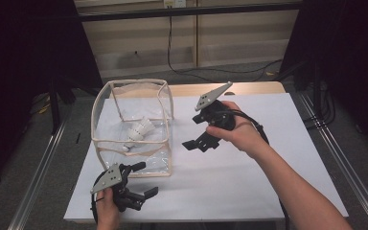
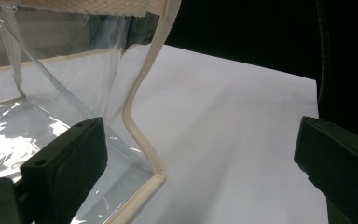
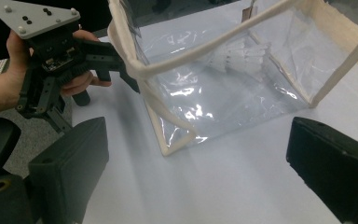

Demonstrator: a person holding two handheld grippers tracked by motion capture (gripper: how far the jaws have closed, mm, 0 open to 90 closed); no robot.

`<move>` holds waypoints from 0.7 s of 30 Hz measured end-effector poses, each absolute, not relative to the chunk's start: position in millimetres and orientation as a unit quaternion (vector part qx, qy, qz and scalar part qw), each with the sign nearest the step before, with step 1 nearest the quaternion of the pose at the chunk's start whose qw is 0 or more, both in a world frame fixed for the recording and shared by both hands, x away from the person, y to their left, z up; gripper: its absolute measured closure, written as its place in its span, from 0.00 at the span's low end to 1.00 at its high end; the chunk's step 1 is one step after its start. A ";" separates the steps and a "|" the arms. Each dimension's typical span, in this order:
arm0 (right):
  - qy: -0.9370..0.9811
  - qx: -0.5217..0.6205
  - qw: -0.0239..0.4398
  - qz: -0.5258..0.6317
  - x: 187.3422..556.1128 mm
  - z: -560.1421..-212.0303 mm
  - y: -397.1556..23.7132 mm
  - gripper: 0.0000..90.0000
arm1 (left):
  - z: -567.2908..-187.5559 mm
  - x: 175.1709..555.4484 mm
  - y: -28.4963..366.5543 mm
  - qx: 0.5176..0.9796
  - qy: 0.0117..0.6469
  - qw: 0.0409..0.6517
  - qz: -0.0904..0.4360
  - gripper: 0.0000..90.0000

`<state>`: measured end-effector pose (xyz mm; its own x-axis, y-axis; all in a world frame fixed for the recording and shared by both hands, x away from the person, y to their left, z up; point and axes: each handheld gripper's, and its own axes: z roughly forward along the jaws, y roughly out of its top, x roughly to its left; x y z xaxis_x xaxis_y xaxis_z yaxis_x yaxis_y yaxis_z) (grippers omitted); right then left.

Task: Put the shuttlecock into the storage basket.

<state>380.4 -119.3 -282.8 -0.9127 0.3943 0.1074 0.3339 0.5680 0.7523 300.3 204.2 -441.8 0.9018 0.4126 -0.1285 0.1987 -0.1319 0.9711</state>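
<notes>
At the bottom left of the high view, the left gripper (image 1: 141,182) sits low over the white sheet (image 1: 249,191), its blocky black jaws spread wide and empty; one reaches the near corner of the clear bag (image 1: 160,165). That bag is a soft, glossy plastic cube piped in cream fabric, standing left of centre. Inside lie white feathered shuttlecocks (image 1: 140,129). Right of it, mid-frame, the right gripper (image 1: 199,139) hangs above the sheet, jaws wide apart, clamping nothing.
</notes>
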 end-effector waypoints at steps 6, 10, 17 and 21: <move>0.882 0.210 0.039 0.420 377.6 -291.6 -131.6 0.06 | -441.4 300.3 205.3 0.746 0.206 0.627 0.088 0.03; 0.879 0.212 0.039 0.426 375.5 -293.6 -136.9 0.06 | -441.3 299.9 205.0 0.746 0.206 0.628 0.086 0.03; 0.879 0.211 0.031 0.425 370.6 -305.6 -143.7 0.06 | -441.1 299.6 205.0 0.746 0.205 0.628 0.087 0.03; 0.880 0.213 0.025 0.424 368.6 -313.9 -147.7 0.06 | -441.1 299.5 204.9 0.746 0.206 0.627 0.087 0.03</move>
